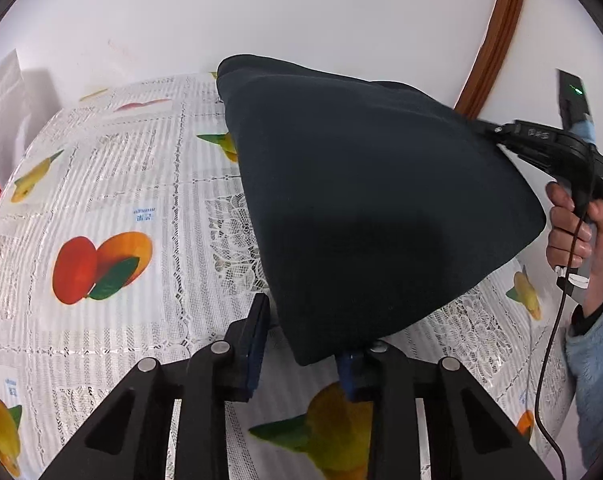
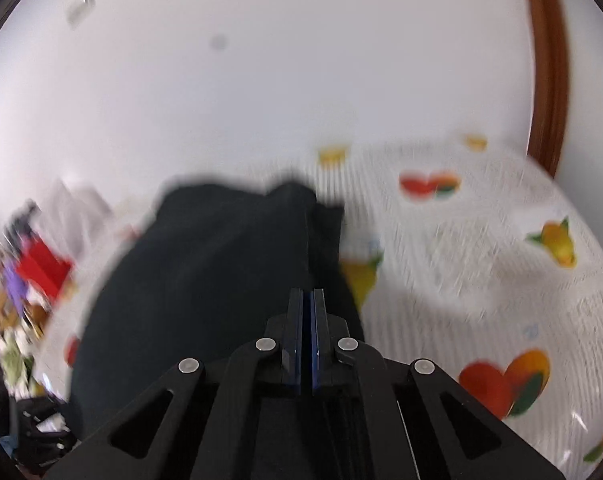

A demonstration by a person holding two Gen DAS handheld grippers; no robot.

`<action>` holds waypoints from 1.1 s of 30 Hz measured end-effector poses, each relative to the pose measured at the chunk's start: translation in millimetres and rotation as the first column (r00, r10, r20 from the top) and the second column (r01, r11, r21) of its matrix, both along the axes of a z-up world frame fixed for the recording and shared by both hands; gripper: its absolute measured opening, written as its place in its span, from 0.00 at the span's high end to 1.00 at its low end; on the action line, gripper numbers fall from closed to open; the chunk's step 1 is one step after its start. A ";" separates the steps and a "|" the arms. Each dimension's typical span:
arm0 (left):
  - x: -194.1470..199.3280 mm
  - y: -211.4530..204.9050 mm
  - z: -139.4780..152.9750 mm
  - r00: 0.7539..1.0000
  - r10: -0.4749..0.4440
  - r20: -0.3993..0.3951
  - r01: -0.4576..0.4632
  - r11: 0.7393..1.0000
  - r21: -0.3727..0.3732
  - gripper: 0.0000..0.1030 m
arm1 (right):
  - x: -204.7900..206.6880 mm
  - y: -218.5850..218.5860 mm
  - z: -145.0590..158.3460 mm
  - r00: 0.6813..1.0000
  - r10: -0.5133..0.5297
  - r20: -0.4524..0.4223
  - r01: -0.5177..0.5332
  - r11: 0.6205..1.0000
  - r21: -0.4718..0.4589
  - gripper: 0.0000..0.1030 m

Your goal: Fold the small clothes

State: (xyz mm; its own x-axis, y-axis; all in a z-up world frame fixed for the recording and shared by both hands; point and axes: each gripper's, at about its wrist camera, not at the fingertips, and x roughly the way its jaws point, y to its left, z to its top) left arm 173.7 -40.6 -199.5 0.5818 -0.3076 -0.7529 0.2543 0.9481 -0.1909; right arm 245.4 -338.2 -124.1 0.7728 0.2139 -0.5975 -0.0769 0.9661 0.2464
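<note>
Dark cloth is hanging stretched above the table, one edge lifted toward the right gripper and the near corner sagging down over the left gripper. From its own camera, the right gripper is showing its jaws pressed together with only a sliver between them; the cloth is lying under and beside them, yet blur is keeping me from telling whether any fabric is actually caught there. In the left view the cloth edge is meeting that gripper's tip, so a thin pinch is looking likely, not certain. The left jaws are standing partly apart, with the cloth corner draping over the right-hand finger; they are not visibly clamping it.

Risks as I am judging them: a thin pinch at the right may be slipping as the hand is swinging, dropping the lifted edge in a heap. With the left not yet biting, the near corner may be sliding off, so the fold is landing crooked. The slick lace tablecloth may be letting the far edge creep, too
</note>
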 end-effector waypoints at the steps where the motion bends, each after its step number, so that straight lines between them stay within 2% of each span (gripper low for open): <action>1: 0.4 -0.3 -0.1 1.000 0.001 -0.003 -0.001 1.000 -0.004 0.74 | -4.0 -8.0 0.3 1.000 -0.005 0.013 0.005 0.999 0.046 0.97; 3: 0.9 -0.9 -0.2 1.000 -0.002 -0.010 0.002 1.000 -0.009 0.75 | 0.8 -11.0 -8.1 0.999 -0.019 -0.029 0.021 0.997 0.073 0.97; 5: 1.6 -1.3 0.3 1.000 -0.005 -0.015 0.005 1.000 -0.006 0.75 | 8.2 -6.6 -16.8 0.997 -0.023 -0.078 0.025 0.999 0.028 0.97; 9: 4.6 0.3 0.9 1.000 -0.004 -0.023 0.004 1.000 -0.004 0.73 | -3.8 -3.1 -12.4 0.995 -0.077 -0.070 0.074 0.996 -0.041 0.93; 13: -3.7 1.7 5.0 1.000 0.001 -0.019 0.000 1.000 0.009 0.74 | -26.0 -8.8 -6.8 0.996 -0.049 -0.072 0.047 0.999 -0.027 0.92; 14: -6.1 2.2 6.2 1.000 0.000 -0.017 0.000 1.000 0.012 0.74 | -34.0 -9.0 -5.2 0.997 -0.040 -0.069 0.038 0.999 -0.029 0.89; 16: -12.1 3.5 8.9 1.000 -0.001 -0.013 0.001 1.000 0.013 0.74 | -49.7 -9.2 -4.1 0.997 -0.021 -0.069 0.018 0.999 -0.035 0.66; 18: -17.0 5.2 11.0 1.000 0.003 -0.010 -0.002 1.000 0.017 0.74 | -60.6 -7.6 -5.3 0.998 -0.016 -0.060 0.013 0.999 -0.044 0.58; 23: -31.1 7.1 20.4 1.000 0.017 0.000 -0.017 0.999 0.028 0.69 | -64.9 -4.5 -19.9 0.995 -0.039 -0.096 0.034 0.998 -0.048 0.60; 24: -36.5 7.4 23.5 1.000 0.018 0.009 -0.019 0.999 0.034 0.69 | -63.4 -5.4 -22.7 0.994 -0.041 -0.105 0.037 0.999 -0.036 0.66; 25: -40.3 7.6 26.8 1.000 0.019 0.020 -0.020 0.999 0.037 0.69 | -63.2 -7.8 -23.9 0.994 -0.044 -0.105 0.042 0.999 -0.018 0.83; 26: -44.3 7.8 30.5 0.999 0.018 0.031 -0.019 0.999 0.037 0.66 | -63.4 -8.9 -24.3 0.993 -0.046 -0.106 0.046 0.999 -0.005 0.95; 28: -48.5 7.7 36.4 0.999 0.016 0.049 -0.018 0.999 0.042 0.63 | -66.6 -9.2 -21.6 0.994 -0.056 -0.095 0.056 0.998 0.003 0.97; 33: -52.3 11.6 46.8 0.997 0.030 0.077 -0.034 0.999 0.038 0.57 | -79.1 1.6 -10.8 0.996 -0.065 -0.055 0.061 0.995 -0.076 0.97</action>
State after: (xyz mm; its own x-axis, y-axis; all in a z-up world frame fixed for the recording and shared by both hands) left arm 121.3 -29.0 -152.7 0.6469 -0.2586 -0.7173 0.2360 0.9624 -0.1342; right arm 166.3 -336.6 -134.9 0.7474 0.1194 -0.6535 -0.0032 0.9843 0.1762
